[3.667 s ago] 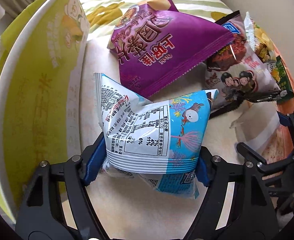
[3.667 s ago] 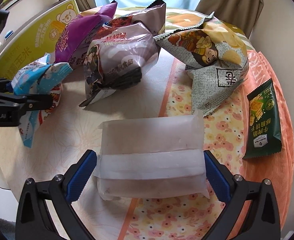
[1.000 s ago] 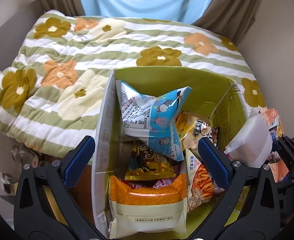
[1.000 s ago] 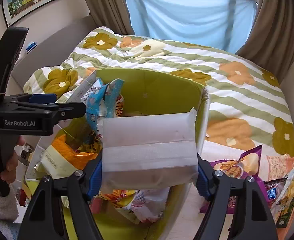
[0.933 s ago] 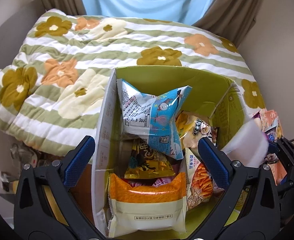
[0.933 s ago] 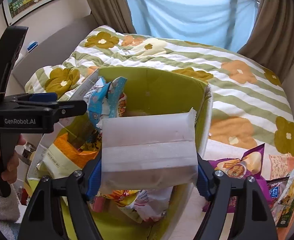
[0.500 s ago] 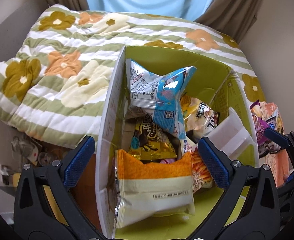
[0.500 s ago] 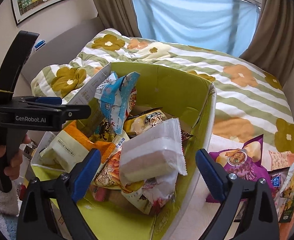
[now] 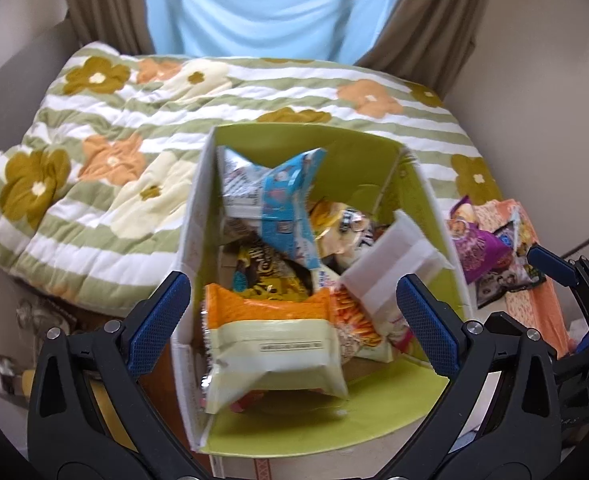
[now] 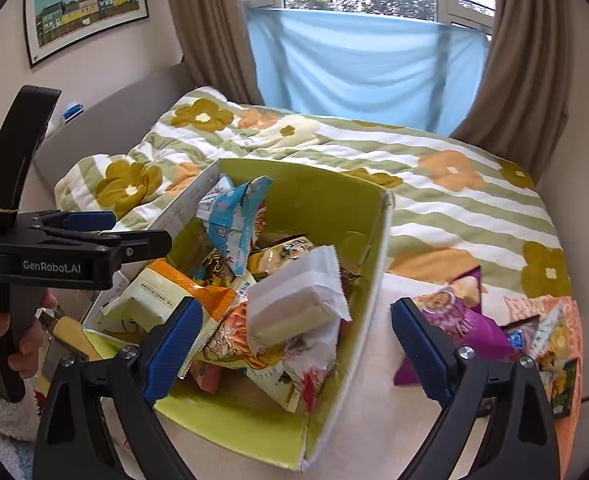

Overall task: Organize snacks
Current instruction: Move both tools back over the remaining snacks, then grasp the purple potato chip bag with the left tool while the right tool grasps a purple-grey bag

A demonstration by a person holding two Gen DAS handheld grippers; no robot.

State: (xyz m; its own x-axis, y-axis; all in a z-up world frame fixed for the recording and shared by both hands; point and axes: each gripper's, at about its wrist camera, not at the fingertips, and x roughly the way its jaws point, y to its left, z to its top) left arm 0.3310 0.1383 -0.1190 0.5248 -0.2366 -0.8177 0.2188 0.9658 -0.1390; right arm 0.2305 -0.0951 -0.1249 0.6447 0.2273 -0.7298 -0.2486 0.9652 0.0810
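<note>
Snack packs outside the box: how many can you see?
About 4, clustered right of the box: purple bag, dark pack, yellow pack, green pack. Overlap may hide more.

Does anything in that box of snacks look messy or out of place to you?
The green box is heaped rather than packed. The blue packet stands on end above the rim, and the translucent white packet lies tilted on top. Several snacks, including a purple bag, lie outside the box.
</note>
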